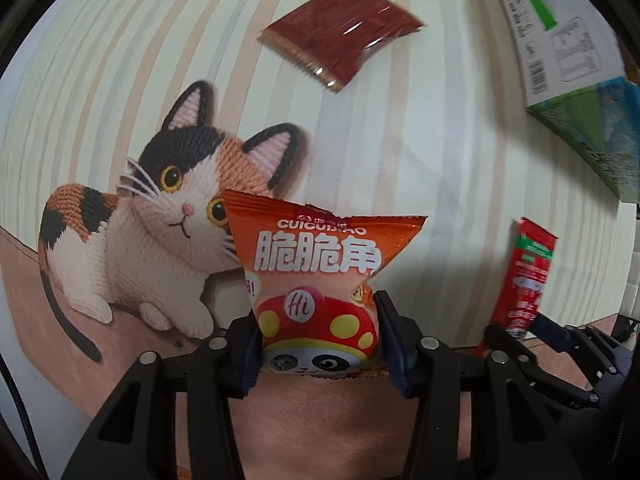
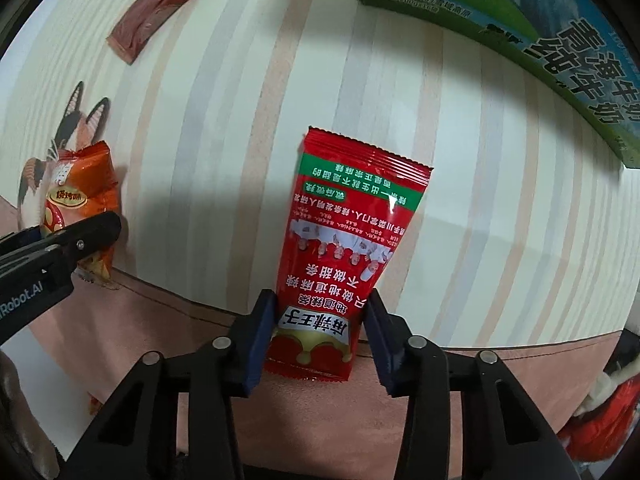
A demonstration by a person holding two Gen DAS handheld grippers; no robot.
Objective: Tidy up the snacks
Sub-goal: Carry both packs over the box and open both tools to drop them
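Note:
My left gripper [image 1: 318, 336] is shut on an orange snack bag [image 1: 316, 276] with a panda print, held above the striped tablecloth; it also shows in the right wrist view [image 2: 80, 200]. My right gripper [image 2: 322, 336] is shut on a red spicy-strip packet [image 2: 344, 248], which also shows at the right of the left wrist view [image 1: 526, 276]. A dark red flat packet [image 1: 344, 32] lies on the cloth further ahead; it also shows in the right wrist view [image 2: 158, 12].
A green and white milk carton box [image 1: 576, 64] stands at the far right, also in the right wrist view [image 2: 520, 40]. The tablecloth [image 1: 420, 140] has a knitted-cat print [image 1: 160, 232] at the left. The table's pink border runs near me.

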